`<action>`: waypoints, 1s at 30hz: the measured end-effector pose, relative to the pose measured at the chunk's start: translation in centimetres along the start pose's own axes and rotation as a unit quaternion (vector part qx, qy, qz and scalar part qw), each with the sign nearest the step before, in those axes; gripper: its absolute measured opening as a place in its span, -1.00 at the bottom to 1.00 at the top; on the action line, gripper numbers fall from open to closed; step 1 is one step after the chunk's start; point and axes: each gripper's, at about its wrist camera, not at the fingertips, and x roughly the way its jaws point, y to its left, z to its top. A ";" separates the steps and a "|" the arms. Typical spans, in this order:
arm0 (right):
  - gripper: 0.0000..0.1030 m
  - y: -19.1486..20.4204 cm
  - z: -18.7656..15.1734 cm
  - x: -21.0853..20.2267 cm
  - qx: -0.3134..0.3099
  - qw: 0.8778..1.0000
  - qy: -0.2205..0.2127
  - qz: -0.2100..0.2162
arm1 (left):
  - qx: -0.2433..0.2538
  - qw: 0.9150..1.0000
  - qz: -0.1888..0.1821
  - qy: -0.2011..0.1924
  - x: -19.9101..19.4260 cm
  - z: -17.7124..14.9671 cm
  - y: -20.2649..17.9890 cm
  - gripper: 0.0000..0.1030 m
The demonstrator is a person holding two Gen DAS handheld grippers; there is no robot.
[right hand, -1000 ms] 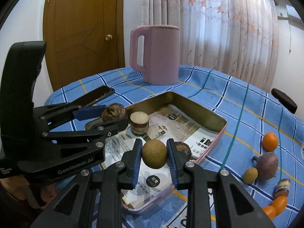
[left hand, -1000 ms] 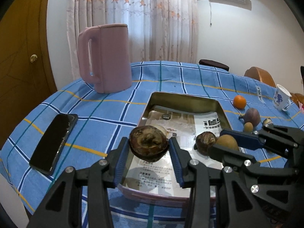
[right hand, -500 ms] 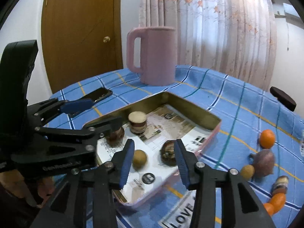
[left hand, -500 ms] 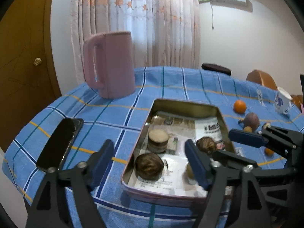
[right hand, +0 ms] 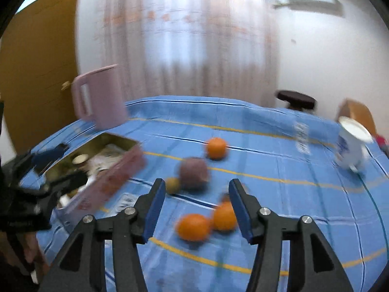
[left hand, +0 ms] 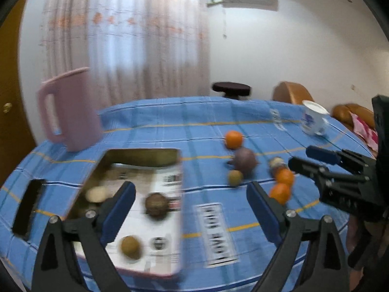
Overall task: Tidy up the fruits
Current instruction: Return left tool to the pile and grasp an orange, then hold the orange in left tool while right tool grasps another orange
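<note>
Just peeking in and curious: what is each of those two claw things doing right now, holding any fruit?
Left gripper: jaws opening, wide apart, holding nothing.
Right gripper: jaws opening, nothing held; the oranges lie on the tablecloth beyond it.

Bright daylight through curtain [left hand: 126,36], heavy motion blur in both views, fisheye bending, dark corners

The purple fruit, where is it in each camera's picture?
Left wrist: purple fruit sits right of centre, just below the far orange.
Right wrist: purple fruit sits near the centre, below-left of that orange.
Shared landmark: pink jug, far left in both.
</note>
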 end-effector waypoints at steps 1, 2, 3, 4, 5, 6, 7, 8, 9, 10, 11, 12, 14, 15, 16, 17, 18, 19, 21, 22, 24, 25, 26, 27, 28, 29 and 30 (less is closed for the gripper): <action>0.09 -1.1 -0.2 -0.1 0.014 1.000 0.000 -0.013 | 0.004 1.000 -0.005 0.004 0.5 0.0 -0.7 0.84; 0.09 -1.6 -0.3 -0.2 0.020 1.000 0.000 -0.023 | 0.013 1.000 -0.011 0.012 1.1 0.0 -1.8 0.84; 0.09 -2.4 -0.5 -0.2 0.030 0.999 0.001 -0.038 | 0.020 1.000 -0.017 0.017 1.5 -0.1 -2.6 0.84; 0.09 -2.9 -0.7 -0.3 0.036 0.998 0.001 -0.045 | 0.027 0.999 -0.025 0.024 2.0 -0.2 -3.5 0.84; 0.09 -3.5 -0.9 -0.3 0.044 0.998 0.001 -0.053 | 0.033 0.999 -0.029 0.030 2.4 -0.3 -4.2 0.84; 0.09 -4.2 -1.0 -0.4 0.051 0.997 0.002 -0.059 | 0.039 0.998 -0.033 0.035 2.8 -0.4 -4.8 0.83; 0.09 -4.8 -1.2 -0.4 0.060 0.996 0.003 -0.066 | 0.048 0.997 -0.041 0.041 3.1 -0.4 -5.6 0.83; 0.09 -5.1 -1.2 -0.5 0.066 0.995 0.002 -0.070 | 0.053 0.996 -0.050 0.044 3.2 -0.5 -6.3 0.83; 0.10 -5.6 -1.3 -0.5 0.074 0.994 0.001 -0.074 | 0.056 0.996 -0.054 0.049 3.5 -0.5 -6.8 0.83; 0.10 -5.9 -1.4 -0.5 0.079 0.994 0.000 -0.078 | 0.063 0.995 -0.059 0.056 3.9 -0.5 -7.4 0.83; 0.10 -6.1 -1.5 -0.5 0.084 0.993 -0.001 -0.081 | 0.067 0.994 -0.065 0.059 4.2 -0.4 -7.8 0.82; 0.10 -6.3 -1.5 -0.6 0.087 0.993 -0.003 -0.085 | 0.071 0.992 -0.075 0.066 4.6 -0.4 -8.3 0.81; 0.11 -6.7 -1.5 -0.8 0.093 0.992 -0.006 -0.088 | 0.073 0.990 -0.087 0.081 5.3 -0.4 -9.0 0.72; 0.11 -6.8 -1.5 -0.8 0.096 0.991 -0.006 -0.088 | 0.075 0.988 -0.097 0.092 5.8 -0.4 -9.3 0.67; 0.11 -6.8 -1.5 -0.6 0.096 0.991 -0.006 -0.089 | 0.074 0.987 -0.104 0.103 6.3 -0.4 -9.5 0.64; 0.11 -6.8 -1.5 -0.6 0.097 0.991 -0.006 -0.087 | 0.073 0.986 -0.106 0.109 6.8 -0.4 -9.6 0.58; 0.11 -6.8 -1.5 -0.6 0.097 0.992 -0.005 -0.086 | 0.076 0.985 -0.108 0.115 7.1 -0.4 -9.8 0.47; 0.11 -6.8 -1.5 -0.5 0.097 0.992 -0.004 -0.085 | 0.080 0.983 -0.113 0.125 7.6 -0.5 -10.0 0.40; 0.12 -6.8 -1.5 -0.4 0.098 0.992 -0.002 -0.082 | 0.072 0.978 -0.132 0.144 8.4 -0.7 -10.0 -0.10; 0.12 -6.8 -1.5 -0.3 0.099 0.992 -0.001 -0.079 | 0.067 0.974 -0.147 0.158 8.8 -0.8 -9.9 -0.25; 0.12 -6.6 -1.5 -0.1 0.099 0.992 0.000 -0.078 | 0.055 0.973 -0.156 0.161 8.9 -0.8 -9.6 -0.24; 0.12 -6.5 -1.5 0.0 0.099 0.992 0.002 -0.077 | 0.054 0.974 -0.152 0.158 8.7 -0.7 -9.3 -0.25; 0.12 -6.4 -1.5 0.2 0.098 0.992 0.004 -0.075 | 0.055 0.976 -0.147 0.153 8.5 -0.6 -9.1 -0.25; 0.12 -6.1 -1.4 0.4 0.096 0.993 0.007 -0.072 | 0.053 0.979 -0.135 0.140 8.1 -0.5 -8.6 -0.25; 0.12 -5.8 -1.4 0.7 0.092 0.993 0.011 -0.070 | 0.052 0.983 -0.120 0.127 7.7 -0.3 -8.1 -0.25; 0.12 -5.6 -1.3 0.9 0.088 0.994 0.014 -0.068 | 0.052 0.986 -0.109 0.118 7.7 -0.1 -7.8 -0.25; 0.12 -5.2 -1.2 1.2 0.083 0.994 0.018 -0.064 | 0.052 0.989 -0.086 0.104 7.5 0.1 -7.3 -0.25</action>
